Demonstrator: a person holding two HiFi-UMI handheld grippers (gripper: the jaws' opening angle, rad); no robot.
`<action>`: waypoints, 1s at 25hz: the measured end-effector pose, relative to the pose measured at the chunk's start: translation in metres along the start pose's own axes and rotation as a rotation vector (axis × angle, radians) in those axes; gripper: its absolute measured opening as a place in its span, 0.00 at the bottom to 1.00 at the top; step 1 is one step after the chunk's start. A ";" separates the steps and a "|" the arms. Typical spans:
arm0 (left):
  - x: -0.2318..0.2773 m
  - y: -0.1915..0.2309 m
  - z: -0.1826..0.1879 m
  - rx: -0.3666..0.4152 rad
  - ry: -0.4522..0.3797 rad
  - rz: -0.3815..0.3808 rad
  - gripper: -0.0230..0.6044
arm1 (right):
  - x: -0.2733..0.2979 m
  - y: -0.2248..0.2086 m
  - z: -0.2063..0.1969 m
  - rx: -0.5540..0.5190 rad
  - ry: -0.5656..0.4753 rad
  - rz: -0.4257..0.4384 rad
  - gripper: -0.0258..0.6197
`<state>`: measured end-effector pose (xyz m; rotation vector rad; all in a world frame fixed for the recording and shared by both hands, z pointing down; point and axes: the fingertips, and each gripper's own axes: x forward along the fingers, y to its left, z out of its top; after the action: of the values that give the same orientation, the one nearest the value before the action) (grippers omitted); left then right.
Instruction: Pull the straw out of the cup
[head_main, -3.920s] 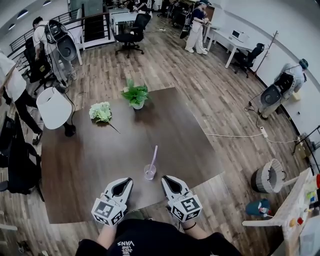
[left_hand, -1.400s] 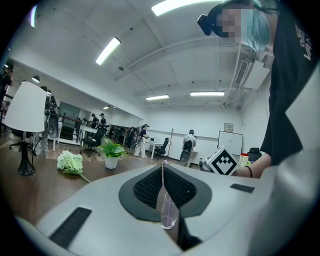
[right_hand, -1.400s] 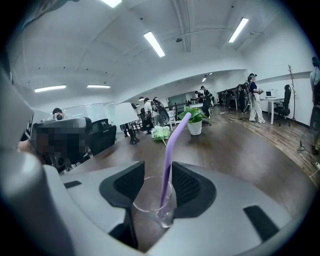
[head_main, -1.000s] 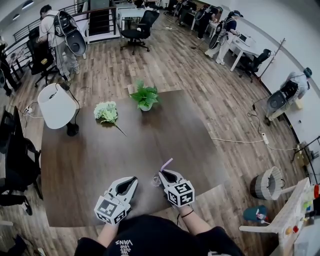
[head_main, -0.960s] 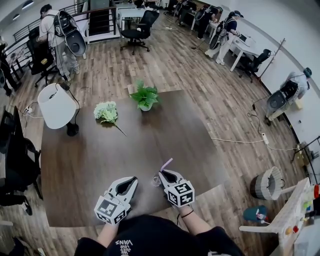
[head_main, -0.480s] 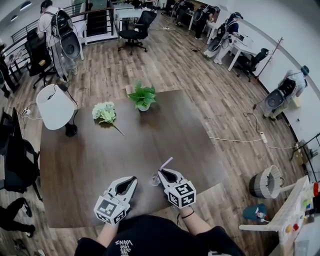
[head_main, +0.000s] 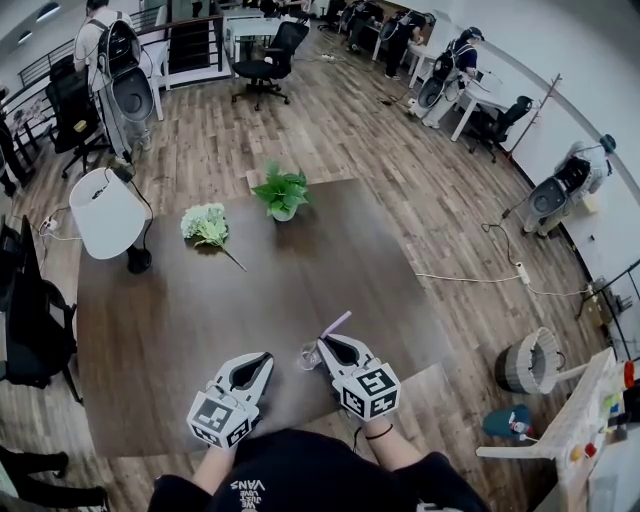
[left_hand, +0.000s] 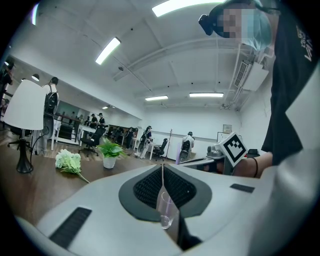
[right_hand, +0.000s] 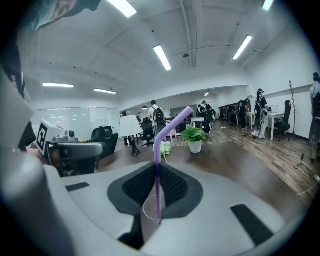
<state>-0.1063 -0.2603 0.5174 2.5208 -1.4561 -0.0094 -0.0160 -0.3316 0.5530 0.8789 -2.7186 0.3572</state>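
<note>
Purple straw (right_hand: 157, 155) (one) in right claw (right_hand: 156, 172); apparently one cup (right_hand: 146, 220).

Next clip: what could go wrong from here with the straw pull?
1. The right tongs pinch the straw, whose lower end sits inside the cup. Nothing holds the cup, and the left tongs hang apart from it, so it may tip or lift with the straw.
2. The cup stands toward the table's near edge; if tipped, it could roll off.
</note>
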 end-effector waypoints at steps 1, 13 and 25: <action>0.000 -0.001 0.000 0.001 -0.001 -0.003 0.07 | -0.002 0.000 0.003 -0.003 -0.007 -0.002 0.10; 0.003 -0.003 -0.001 0.001 0.004 -0.022 0.07 | -0.032 0.005 0.049 0.009 -0.143 -0.001 0.10; 0.003 -0.002 -0.003 -0.002 0.003 -0.021 0.07 | -0.058 0.010 0.073 0.010 -0.210 -0.008 0.10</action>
<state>-0.1024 -0.2616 0.5205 2.5337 -1.4278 -0.0108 0.0111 -0.3157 0.4652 0.9800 -2.9052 0.2924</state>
